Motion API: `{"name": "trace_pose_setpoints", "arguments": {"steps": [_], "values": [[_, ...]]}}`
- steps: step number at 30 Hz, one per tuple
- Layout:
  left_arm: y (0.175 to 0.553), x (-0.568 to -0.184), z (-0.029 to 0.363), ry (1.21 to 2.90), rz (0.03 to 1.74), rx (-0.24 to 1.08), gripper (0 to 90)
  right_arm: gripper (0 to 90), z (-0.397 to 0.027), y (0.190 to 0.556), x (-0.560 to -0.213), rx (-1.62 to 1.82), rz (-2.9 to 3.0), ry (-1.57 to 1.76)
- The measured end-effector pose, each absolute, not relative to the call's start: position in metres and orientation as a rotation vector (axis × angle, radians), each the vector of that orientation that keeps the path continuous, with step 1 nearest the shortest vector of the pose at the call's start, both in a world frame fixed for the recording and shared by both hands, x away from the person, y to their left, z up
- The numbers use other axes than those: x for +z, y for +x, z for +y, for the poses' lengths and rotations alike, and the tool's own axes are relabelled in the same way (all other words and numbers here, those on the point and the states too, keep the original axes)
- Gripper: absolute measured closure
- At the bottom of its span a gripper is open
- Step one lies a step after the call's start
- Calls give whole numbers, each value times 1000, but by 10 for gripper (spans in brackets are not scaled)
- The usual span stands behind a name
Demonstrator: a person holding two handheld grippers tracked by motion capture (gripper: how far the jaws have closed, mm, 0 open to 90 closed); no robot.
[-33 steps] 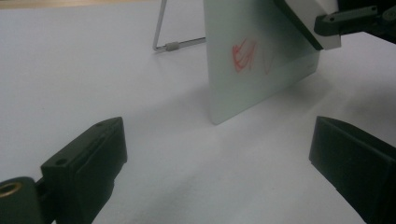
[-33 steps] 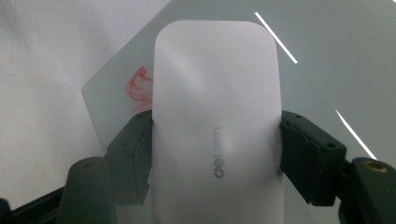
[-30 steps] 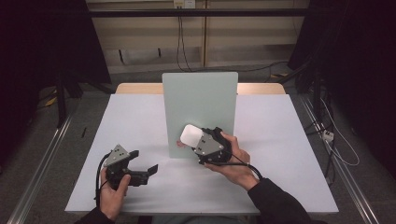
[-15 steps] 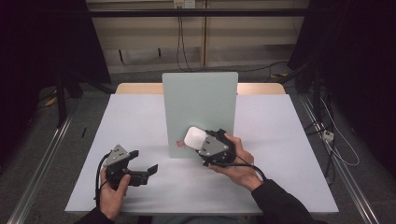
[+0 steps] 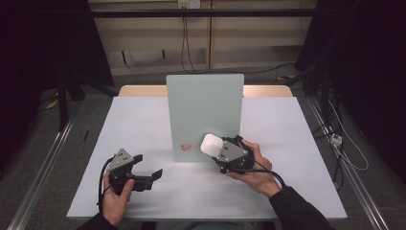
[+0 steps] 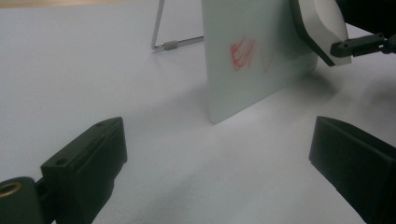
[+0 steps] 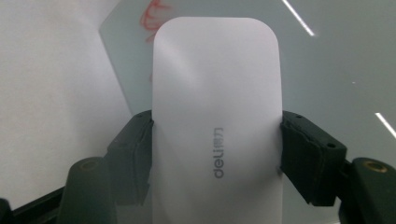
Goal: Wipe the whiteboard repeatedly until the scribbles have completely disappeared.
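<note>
A pale green whiteboard [image 5: 205, 110] stands upright in the middle of the white table [image 5: 297, 143], with red scribbles [image 5: 186, 147] near its lower left corner. My right gripper [image 5: 218, 152] is shut on a white board eraser [image 5: 210, 144], held at the board's lower right face, just right of the scribbles. In the right gripper view the eraser [image 7: 217, 116] sits between both pads, close to the board [image 7: 336, 60]. My left gripper [image 5: 147, 166] rests low at the front left, open, with nothing between its jaws. From there the scribbles [image 6: 243, 51] and the eraser [image 6: 324, 23] show ahead.
A wire stand [image 6: 161, 32] props the board from behind. Cables lie on the floor [image 5: 335, 139] to the right of the table, and metal rails [image 5: 43, 167] run along both sides. Bare tabletop lies left of the board.
My right gripper has carried the eraser to the right along the board's lower edge, away from the red scribbles. The left gripper has stayed in place.
</note>
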State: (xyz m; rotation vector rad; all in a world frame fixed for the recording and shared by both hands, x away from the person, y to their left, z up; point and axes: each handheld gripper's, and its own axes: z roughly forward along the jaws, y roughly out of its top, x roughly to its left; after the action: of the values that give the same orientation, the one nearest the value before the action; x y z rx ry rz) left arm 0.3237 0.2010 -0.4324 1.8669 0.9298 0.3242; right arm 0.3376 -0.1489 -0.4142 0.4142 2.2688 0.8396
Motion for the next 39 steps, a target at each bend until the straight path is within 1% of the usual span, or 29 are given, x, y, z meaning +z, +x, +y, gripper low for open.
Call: {"name": "trace_pose_setpoints", "arguments": {"steps": [9,20,29,39], "values": [[324,-432,201,1868,927,325,42,315,-144,336,-430,795,2390,349],[324,-432,200,1868,926,324,42,315,-138,341,-419,826,2359,359],[324,-432,201,1868,926,324,42,315,-117,344,-427,790,2475,326],[324,-432,201,1867,928,323,42,314,-105,348,-427,726,2547,249]]}}
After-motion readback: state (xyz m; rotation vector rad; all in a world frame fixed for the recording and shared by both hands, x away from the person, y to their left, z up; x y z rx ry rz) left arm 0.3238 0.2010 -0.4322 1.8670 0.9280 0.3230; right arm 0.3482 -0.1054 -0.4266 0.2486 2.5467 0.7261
